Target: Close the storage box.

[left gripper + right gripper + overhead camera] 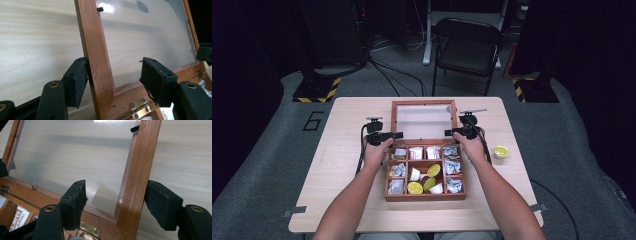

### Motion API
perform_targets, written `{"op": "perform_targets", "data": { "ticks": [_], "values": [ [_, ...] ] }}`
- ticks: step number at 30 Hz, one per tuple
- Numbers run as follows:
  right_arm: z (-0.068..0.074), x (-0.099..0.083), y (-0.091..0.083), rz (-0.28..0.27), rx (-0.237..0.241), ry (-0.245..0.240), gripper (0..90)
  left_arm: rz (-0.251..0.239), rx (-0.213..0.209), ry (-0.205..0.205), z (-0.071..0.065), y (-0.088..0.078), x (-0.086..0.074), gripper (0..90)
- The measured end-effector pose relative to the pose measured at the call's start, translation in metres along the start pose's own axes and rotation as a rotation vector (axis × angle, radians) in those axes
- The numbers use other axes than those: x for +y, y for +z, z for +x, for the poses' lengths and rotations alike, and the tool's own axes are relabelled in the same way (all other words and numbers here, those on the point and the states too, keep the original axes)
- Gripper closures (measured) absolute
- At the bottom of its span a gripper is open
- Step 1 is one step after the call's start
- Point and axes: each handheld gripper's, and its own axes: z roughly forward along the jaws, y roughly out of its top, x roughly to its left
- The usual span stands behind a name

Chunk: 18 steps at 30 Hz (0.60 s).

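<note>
Lid (424,121): open, leaning back from box (425,196).
Left gripper (113,80): jaws apart, astride lid's left rail.
Right gripper (116,203): jaws apart, astride right rail.

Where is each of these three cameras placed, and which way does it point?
High view: above the person's side, looking forward and down at the table and open wooden box; both forearms show.
Left gripper view: on the left gripper, jaws straddling the lid's left frame.
Right gripper view: on the right gripper, straddling the right frame.
All share the lid.
</note>
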Motion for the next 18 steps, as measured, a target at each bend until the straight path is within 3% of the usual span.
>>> {"op": "perform_targets", "data": {
  "ticks": [7, 9, 10, 13, 18],
  "values": [
    [0.005, 0.002, -0.014, -0.034, 0.005, -0.034, 35.4, -0.024, -0.004, 0.037, -0.007, -0.012, 0.003, 38.5],
    [0.008, 0.002, -0.018, -0.043, 0.008, -0.022, 35.4, -0.024, -0.005, 0.055, -0.008, -0.015, 0.005, 38.5],
    [0.008, 0.002, -0.020, -0.045, 0.009, -0.031, 35.4, -0.033, -0.006, 0.037, -0.010, -0.016, 0.005, 38.5],
    [0.010, 0.002, -0.025, -0.048, 0.018, -0.034, 35.4, -0.052, -0.012, 0.047, -0.013, -0.021, 0.006, 38.5],
    [0.013, 0.003, -0.033, -0.071, 0.018, -0.061, 35.4, -0.024, 0.035, 0.148, -0.023, -0.030, 0.015, 38.0]
  ]
}}
